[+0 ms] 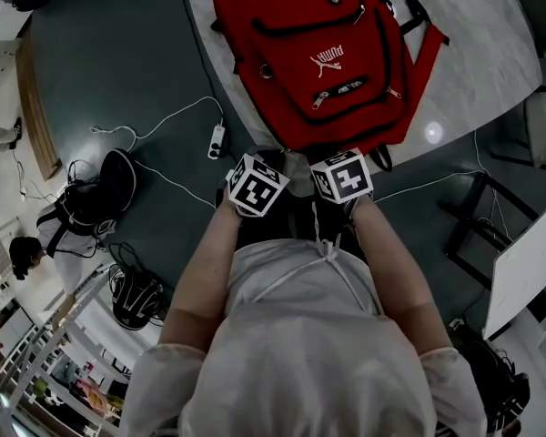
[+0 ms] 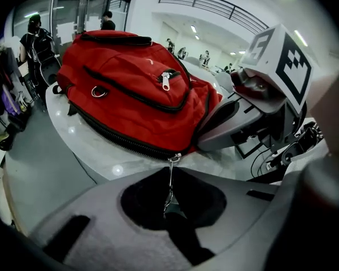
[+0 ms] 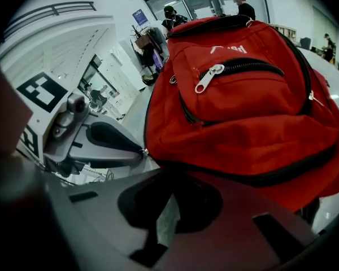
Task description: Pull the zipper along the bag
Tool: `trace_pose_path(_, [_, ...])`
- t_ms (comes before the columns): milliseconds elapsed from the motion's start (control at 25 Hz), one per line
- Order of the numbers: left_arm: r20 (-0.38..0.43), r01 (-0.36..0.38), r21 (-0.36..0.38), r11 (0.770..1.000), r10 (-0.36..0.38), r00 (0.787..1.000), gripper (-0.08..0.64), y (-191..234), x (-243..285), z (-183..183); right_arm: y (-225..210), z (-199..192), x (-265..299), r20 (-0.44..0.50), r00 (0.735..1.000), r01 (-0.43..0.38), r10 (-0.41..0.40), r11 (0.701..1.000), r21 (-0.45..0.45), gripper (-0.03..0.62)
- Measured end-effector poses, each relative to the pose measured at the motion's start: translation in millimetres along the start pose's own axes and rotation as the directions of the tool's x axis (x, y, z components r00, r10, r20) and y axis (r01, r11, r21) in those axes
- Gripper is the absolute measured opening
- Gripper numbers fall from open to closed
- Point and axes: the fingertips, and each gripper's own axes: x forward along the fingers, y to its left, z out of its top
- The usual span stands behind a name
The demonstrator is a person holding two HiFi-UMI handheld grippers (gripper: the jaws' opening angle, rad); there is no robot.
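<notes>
A red backpack [image 1: 323,53] lies flat on a round white marble table [image 1: 473,53], with its bottom edge toward me. Both grippers sit side by side at that edge. My left gripper [image 2: 170,176] is shut on the thin metal zipper pull [image 2: 170,179], which hangs from the slider [image 2: 174,158] on the black main zipper at the bag's lower edge. My right gripper [image 3: 172,179] is closed against the bag's red bottom fabric [image 3: 243,145] just beside it. Its tips are partly hidden by the fabric. In the head view the left gripper [image 1: 266,162] and right gripper [image 1: 335,160] nearly touch.
The table's rim [image 1: 223,89] lies close to the bag's left side. On the dark floor are a white power strip [image 1: 217,140] with cables, and black bags [image 1: 100,194]. A black chair frame [image 1: 478,217] stands at the right. People stand far off behind the bag.
</notes>
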Motion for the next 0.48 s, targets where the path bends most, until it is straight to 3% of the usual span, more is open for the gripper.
trace_pose_path(200, [-0.018,-0.038,0.089,0.995,0.04,0.999,0.029,10.1,-2.7,0.5,0.6,-0.9,0.1,-0.035,0.999,-0.007,0.007,1.0,-0.002,0.026])
trace_pose_path(480, [-0.012,-0.02,0.071,0.997,0.021,1.0,0.029,25.3,-10.4,5.2,2.7,2.1,-2.2,-0.088,0.996,-0.01,0.006,0.999,-0.046,0.026])
